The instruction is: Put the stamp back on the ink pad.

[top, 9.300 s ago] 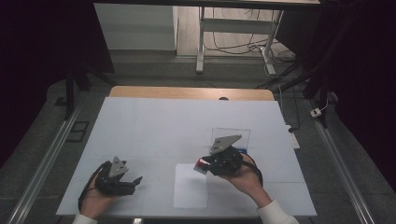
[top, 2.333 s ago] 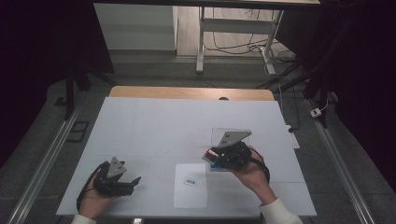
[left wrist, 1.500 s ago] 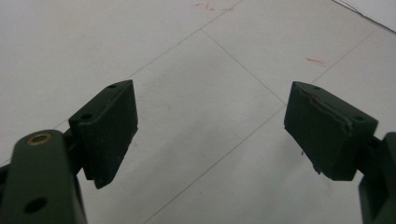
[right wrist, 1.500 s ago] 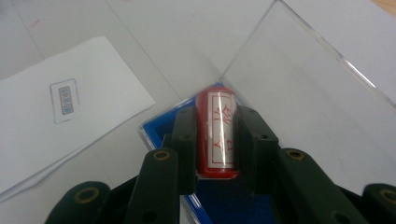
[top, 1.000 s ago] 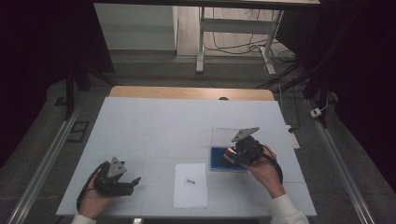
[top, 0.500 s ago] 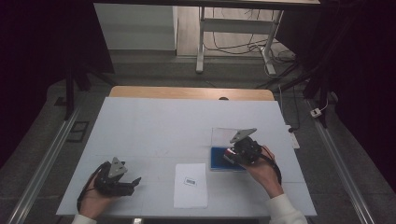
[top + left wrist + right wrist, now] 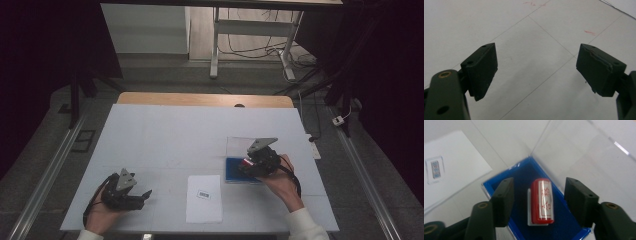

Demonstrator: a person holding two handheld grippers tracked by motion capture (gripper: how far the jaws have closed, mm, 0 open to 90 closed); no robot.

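Note:
A red cylinder stamp (image 7: 543, 200) with a white label lies on its side in a small blue-lined box (image 7: 524, 175). The box's clear lid (image 7: 579, 152) stands open behind it. My right gripper (image 7: 541, 197) is open, one jaw on each side of the stamp with a gap to it. In the high view the right gripper (image 7: 245, 165) sits over the blue box (image 7: 233, 170) at the table's right. My left gripper (image 7: 142, 196) rests at the front left, open (image 7: 536, 67) over bare table.
A white sheet of paper (image 7: 204, 207) lies at the front middle of the white table (image 7: 175, 135), with a small printed mark (image 7: 203, 194) on it. The sheet (image 7: 446, 152) lies just left of the box. A wooden strip (image 7: 200, 98) edges the table's far side.
The right gripper went from the paper to the blue box with the stamp, and its jaws now stand apart from the stamp lying there. The left gripper has stayed put.

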